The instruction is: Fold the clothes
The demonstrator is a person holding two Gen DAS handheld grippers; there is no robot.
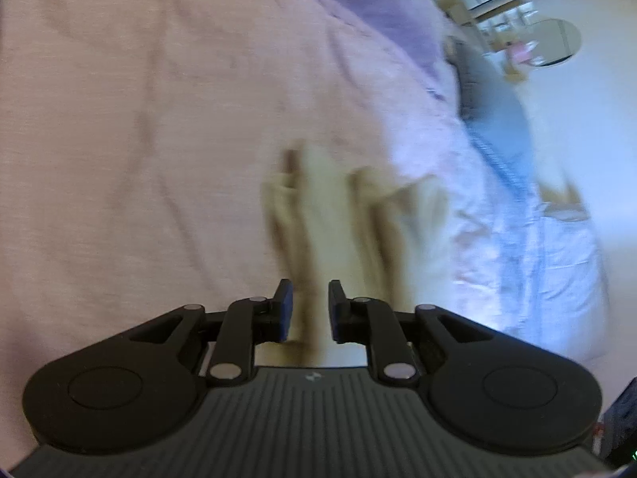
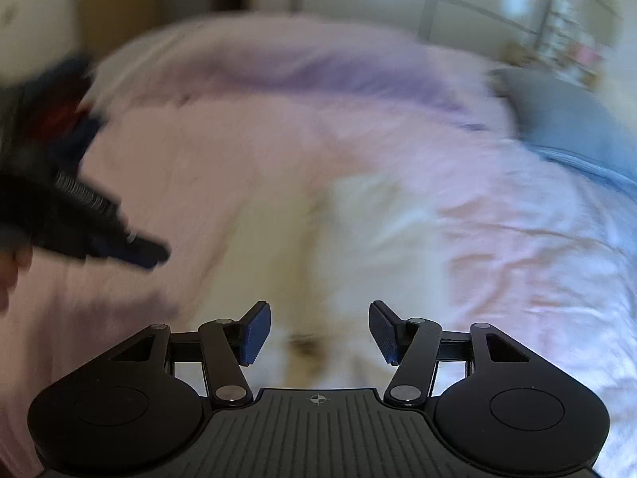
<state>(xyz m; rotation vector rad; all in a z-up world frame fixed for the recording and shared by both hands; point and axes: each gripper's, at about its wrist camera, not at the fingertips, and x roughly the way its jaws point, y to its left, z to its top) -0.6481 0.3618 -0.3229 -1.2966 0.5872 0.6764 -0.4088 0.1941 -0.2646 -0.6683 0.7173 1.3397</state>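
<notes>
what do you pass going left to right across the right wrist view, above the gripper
black left gripper reaching in from the left edge → pale cream garment lying on the pink bedspread → grey-blue pillow at the right edge

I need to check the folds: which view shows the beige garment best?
The left wrist view: the beige garment shows its folds and edges against the pink bedcover. The right wrist view shows only a pale, motion-blurred patch.
</notes>
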